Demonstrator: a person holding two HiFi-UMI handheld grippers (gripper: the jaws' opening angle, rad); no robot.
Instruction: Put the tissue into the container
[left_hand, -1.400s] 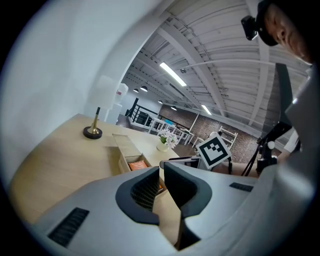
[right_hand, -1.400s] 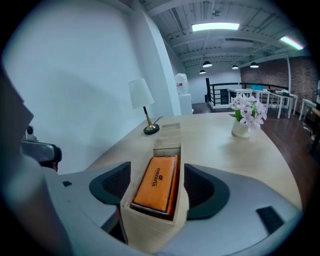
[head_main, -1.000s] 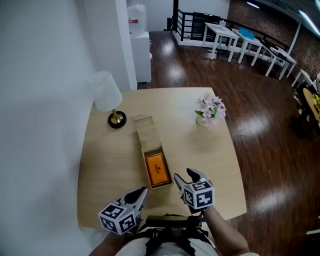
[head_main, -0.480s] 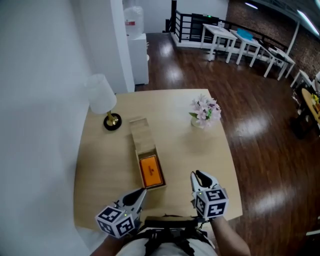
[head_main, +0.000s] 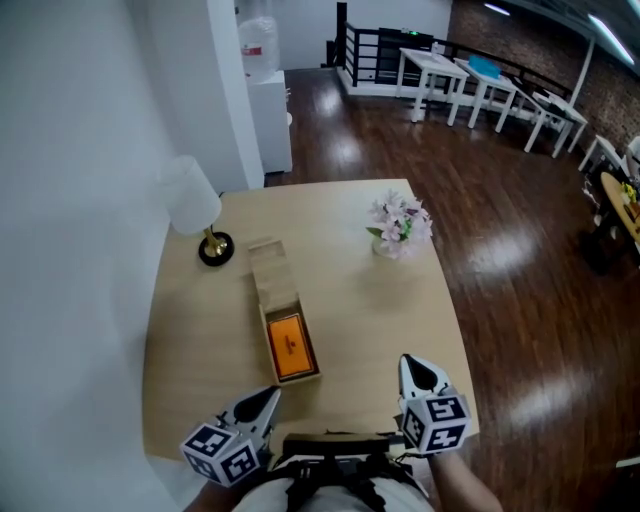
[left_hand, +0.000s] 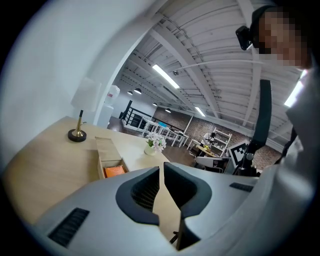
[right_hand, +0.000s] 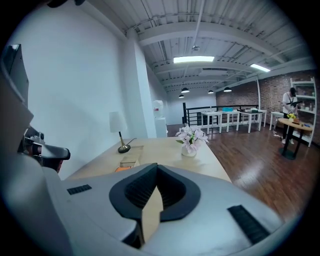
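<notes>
A long wooden container (head_main: 266, 270) lies on the light wooden table (head_main: 370, 310). An orange tissue pack (head_main: 289, 346) sits in its open near end. From the left gripper view the container (left_hand: 104, 148) and the orange pack (left_hand: 114, 170) lie ahead to the left. My left gripper (head_main: 266, 400) hovers at the table's near edge, just short of the container, shut and empty. My right gripper (head_main: 419, 371) hangs over the near right edge, well to the right of the container, jaws shut on nothing. The right gripper's (right_hand: 156, 169) tips meet over bare tabletop.
A white-shaded lamp (head_main: 192, 201) with a black base stands at the far left of the table. A small vase of pink flowers (head_main: 400, 224) stands at the far right. A white wall runs along the left. Dark wood floor lies beyond the table's right and far edges.
The right gripper's jaws have closed and it has drawn away to the right of the container. The left gripper has pulled back a little toward the near edge.
</notes>
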